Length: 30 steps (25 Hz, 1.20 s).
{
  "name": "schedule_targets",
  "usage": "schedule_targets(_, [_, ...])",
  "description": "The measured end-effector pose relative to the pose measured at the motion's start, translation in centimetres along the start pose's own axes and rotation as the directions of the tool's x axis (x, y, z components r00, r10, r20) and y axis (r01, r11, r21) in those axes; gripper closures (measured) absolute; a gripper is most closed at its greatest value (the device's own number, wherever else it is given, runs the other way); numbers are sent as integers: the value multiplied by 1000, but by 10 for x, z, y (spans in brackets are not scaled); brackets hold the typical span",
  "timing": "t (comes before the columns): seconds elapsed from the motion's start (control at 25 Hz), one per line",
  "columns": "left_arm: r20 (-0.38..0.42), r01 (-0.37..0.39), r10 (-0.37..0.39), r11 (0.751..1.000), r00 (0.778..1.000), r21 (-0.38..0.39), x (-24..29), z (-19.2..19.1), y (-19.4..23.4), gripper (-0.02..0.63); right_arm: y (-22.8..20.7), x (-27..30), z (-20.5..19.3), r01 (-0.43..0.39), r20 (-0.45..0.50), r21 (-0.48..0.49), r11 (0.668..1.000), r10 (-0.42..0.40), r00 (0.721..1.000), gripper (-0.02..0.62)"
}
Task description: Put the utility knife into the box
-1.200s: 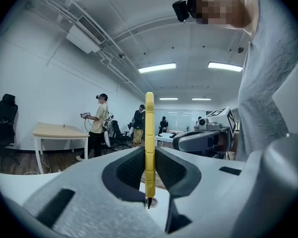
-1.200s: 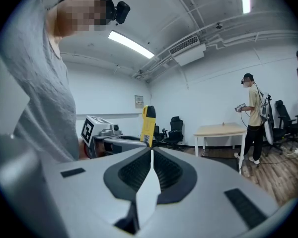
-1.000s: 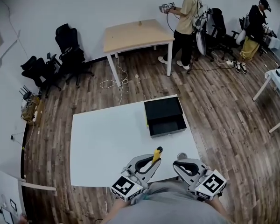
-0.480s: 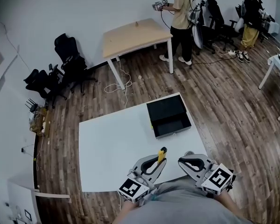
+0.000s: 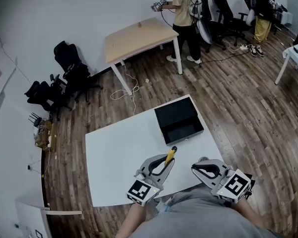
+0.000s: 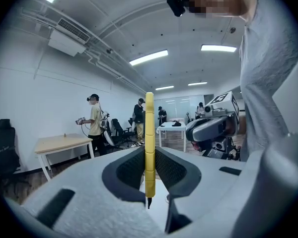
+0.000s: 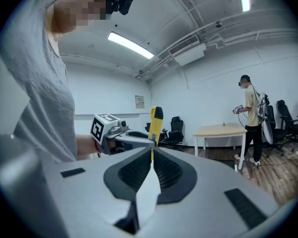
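Two fingers of left gripper (image 6: 149, 155) clamped on utility knife (image 6: 149, 125), yellow handle poking beyond the tips, probably for a clean drop | right gripper (image 7: 151, 163) fingers pressed together, empty, idle | box (image 5: 187, 135) open at 1 o'clock on white surface (image 5: 114, 152), knife not yet inside

Head view: looked steeply down from above the person onto the table (image 5: 114, 152), with the left gripper (image 5: 165, 161) and right gripper (image 5: 201, 166) at the bottom edge.
Left gripper view: sat close behind its own jaws and faced across the room.
Right gripper view: sat just as close and faced the left gripper.
Shared: the knife (image 6: 149, 148) and wood table (image 6: 59, 143) appeared in all three.
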<state>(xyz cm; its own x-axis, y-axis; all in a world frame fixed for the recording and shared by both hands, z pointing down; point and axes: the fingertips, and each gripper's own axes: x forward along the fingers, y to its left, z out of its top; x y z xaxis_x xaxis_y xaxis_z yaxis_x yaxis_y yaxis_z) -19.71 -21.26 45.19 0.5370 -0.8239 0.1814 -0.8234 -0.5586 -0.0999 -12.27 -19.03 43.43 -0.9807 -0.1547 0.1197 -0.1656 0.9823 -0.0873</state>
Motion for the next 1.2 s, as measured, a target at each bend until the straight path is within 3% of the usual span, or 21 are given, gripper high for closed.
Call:
schedule_targets(0.56, [-151,42,-32,997,988,61,30,-31,36,537,2,2,-7,-3,-10,9,1000,3,1000,563])
schedule_targets(1.2, [-286,69,-43,994,957,80,62,-60,71,537,-8,3,-9,23,-4,30,999,-23,1000,563])
